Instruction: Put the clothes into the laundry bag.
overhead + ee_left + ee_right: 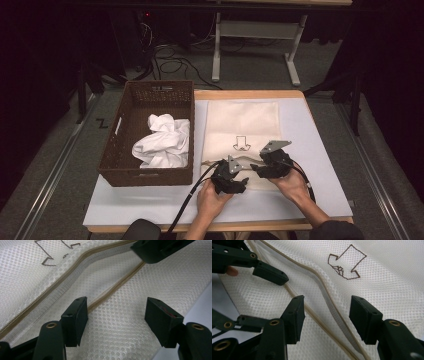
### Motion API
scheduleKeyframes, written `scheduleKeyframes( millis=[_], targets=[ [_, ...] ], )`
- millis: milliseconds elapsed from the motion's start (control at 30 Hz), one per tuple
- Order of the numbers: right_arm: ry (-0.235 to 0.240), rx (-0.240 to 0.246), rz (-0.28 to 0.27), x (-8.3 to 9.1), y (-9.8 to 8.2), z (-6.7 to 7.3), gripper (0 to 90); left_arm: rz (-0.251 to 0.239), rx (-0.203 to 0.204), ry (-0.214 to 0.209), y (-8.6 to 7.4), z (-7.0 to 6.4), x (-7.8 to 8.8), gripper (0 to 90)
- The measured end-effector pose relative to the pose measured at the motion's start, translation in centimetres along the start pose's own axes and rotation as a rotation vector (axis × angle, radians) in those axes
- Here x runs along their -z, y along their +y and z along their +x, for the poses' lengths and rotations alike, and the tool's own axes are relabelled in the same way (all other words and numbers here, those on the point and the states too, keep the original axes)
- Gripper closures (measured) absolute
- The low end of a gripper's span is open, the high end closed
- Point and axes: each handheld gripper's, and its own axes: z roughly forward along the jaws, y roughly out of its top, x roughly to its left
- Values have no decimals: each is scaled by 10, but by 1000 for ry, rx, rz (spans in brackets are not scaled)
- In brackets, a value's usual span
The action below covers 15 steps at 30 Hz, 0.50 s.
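Note:
A white mesh bag [242,122] lies flat on the table, with a brown arrow outline [241,144] drawn on it. Its beige-edged zip [82,272] gapes along the near end. My left gripper [235,172] hovers over that end. In the left gripper view, the left gripper [117,312] is open, its left pad beside the zip's lower tape and nothing pinched. My right gripper [261,166] is just to its right. In the right gripper view, the right gripper [328,312] is wide open and the zip [329,302] runs between the jaws without touching them. The arrow [345,262] lies beyond.
A brown woven basket [150,92] stands left of the bag and holds a crumpled white cloth [162,142]. The bag rests on a pale grey mat [320,165] that covers the tabletop. Beyond the table are a white frame [255,30] and floor cables.

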Motion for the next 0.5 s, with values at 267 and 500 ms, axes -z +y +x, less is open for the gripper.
scheduleKeyframes(
  millis=[267, 500],
  targets=[
    [-24, 17, 28, -17, 10, 0, 478, 0, 2, 0, 0, 0, 0, 347],
    [-55, 51, 50, -27, 15, 1, 520, 0, 3, -2, 0, 0, 0, 347]
  ],
)
